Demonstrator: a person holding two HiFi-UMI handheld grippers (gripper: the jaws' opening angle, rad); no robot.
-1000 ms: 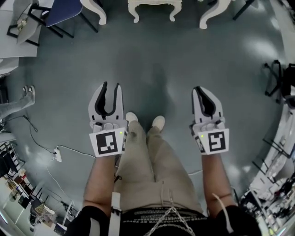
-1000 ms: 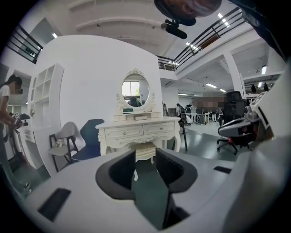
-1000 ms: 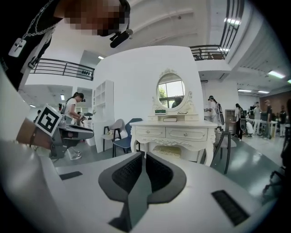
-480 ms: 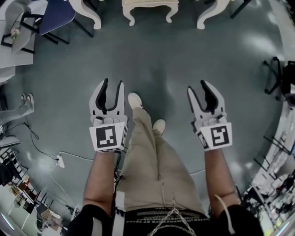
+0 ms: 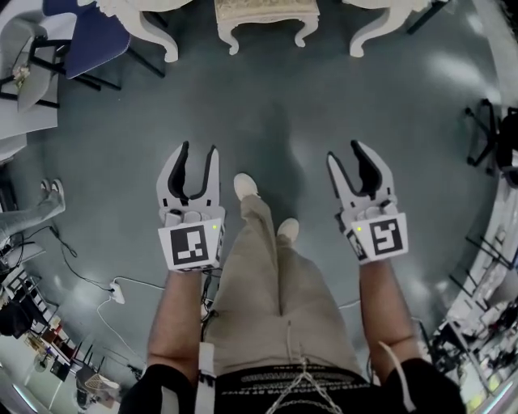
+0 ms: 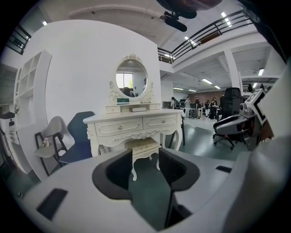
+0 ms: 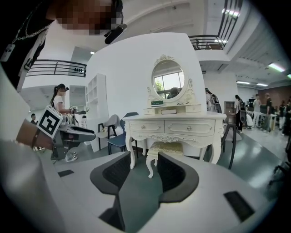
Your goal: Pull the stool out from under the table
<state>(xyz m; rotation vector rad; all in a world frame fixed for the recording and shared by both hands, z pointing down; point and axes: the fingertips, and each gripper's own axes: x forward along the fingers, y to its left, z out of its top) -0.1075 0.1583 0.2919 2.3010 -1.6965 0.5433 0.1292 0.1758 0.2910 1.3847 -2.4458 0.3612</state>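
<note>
The cream stool [image 5: 265,18] with carved legs stands under the white dressing table [image 5: 154,32] at the top edge of the head view, far ahead of both grippers. My left gripper [image 5: 198,148] and right gripper [image 5: 344,150] hover over the grey floor on either side of the person's legs. The jaws of both are opening, with nothing between them. The left gripper view frames the stool [image 6: 143,146] between that gripper's [image 6: 145,166] jaws, below the table [image 6: 132,125]. The right gripper view shows the stool [image 7: 164,149] past its gripper [image 7: 144,170].
A blue chair [image 5: 89,32] and a grey chair [image 5: 32,65] stand left of the table. A power strip with cable [image 5: 117,291] lies on the floor at the left, near another person's legs [image 5: 32,206]. A black frame [image 5: 486,137] stands at the right.
The right gripper's jaws have gone from shut to apart, and the left gripper's jaws stand a little wider. The person's feet have stepped forward towards the table.
</note>
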